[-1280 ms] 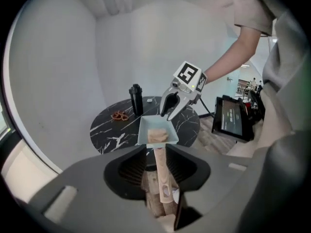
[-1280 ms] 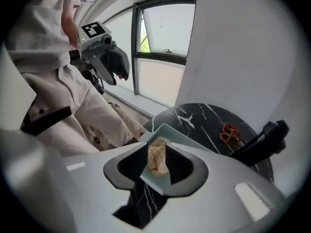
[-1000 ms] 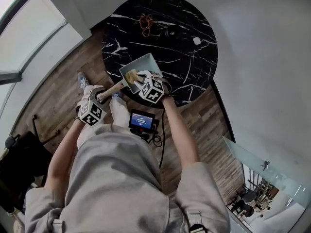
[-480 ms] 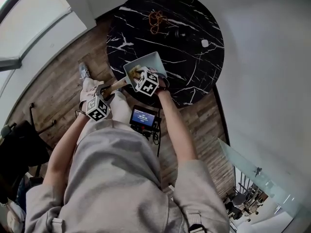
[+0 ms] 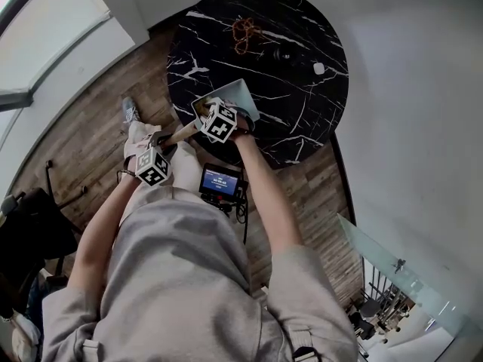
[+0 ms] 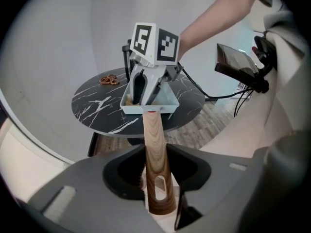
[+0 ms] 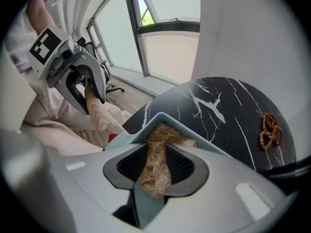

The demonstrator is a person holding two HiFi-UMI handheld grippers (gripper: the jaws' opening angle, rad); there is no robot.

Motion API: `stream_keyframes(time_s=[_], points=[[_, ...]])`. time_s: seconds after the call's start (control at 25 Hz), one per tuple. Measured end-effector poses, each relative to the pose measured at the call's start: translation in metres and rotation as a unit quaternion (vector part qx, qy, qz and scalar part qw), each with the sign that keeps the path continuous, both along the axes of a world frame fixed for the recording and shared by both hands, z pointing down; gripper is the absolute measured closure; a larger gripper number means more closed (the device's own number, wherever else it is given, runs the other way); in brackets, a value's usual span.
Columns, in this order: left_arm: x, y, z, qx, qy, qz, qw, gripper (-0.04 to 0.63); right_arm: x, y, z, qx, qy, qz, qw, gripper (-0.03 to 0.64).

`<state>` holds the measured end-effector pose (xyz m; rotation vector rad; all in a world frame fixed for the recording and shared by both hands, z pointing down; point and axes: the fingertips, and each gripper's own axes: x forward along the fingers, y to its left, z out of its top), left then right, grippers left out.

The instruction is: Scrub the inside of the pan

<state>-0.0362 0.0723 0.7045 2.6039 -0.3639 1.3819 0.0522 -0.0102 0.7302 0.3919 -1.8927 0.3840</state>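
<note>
My right tool (image 7: 156, 160) is clamped on a wad of coarse tan scrubber (image 7: 164, 139). It points steeply down, with the fibres pushed past its tips into the pan (image 6: 166, 103). I cannot tell whether they touch the bottom yet. My left tool (image 6: 156, 174) has just been closing. The wooden handle (image 6: 154, 140) runs between its jaws, which grip it near the hole at its end. I read that as the brace: one side pins the pan so the other can rub without it skating over the stone.

The pan sits at the near left edge of the round worktop (image 5: 302, 104), with its handle sticking out past that edge toward me. That keeps both tools close to my body, with the left one in free air off the rim.

Room inside the pan is tight. It is small and straight-walled, and the right tool fills much of the opening, so I judge that only short strokes will fit before the walls stop the jaws. Pressing hard this near the edge could slide the pan off, hence the hold on the handle. The beads (image 5: 245, 30) lie near the far edge, well apart. A monitor (image 5: 221, 181) sits just below the near edge, between my arms, so a low swing of the handle could meet it.
</note>
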Motion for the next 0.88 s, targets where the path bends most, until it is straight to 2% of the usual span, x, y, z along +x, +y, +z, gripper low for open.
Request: stream_keyframes(time_s=[0.36,0.6,0.76,0.88], points=[[-0.001,-0.001,0.000,-0.018,-0.009,-0.023,0.9995,0.465,0.011,-0.010,0.000,-0.003,0.015,-0.009,1.000,0.483],[-0.004,0.001,0.001,-0.012,-0.023,-0.013,0.9996,0.463,0.053,-0.032,0.003,0.010,0.073,0.017,0.997,0.483],[-0.001,0.002,0.000,-0.017,-0.029,-0.013,0.9993,0.463,0.082,-0.041,0.003,0.001,0.112,0.023,0.993,0.483],[-0.001,-0.001,0.000,-0.020,-0.031,-0.016,0.9992,0.463,0.101,-0.053,0.002,-0.003,0.126,0.051,0.991,0.485]])
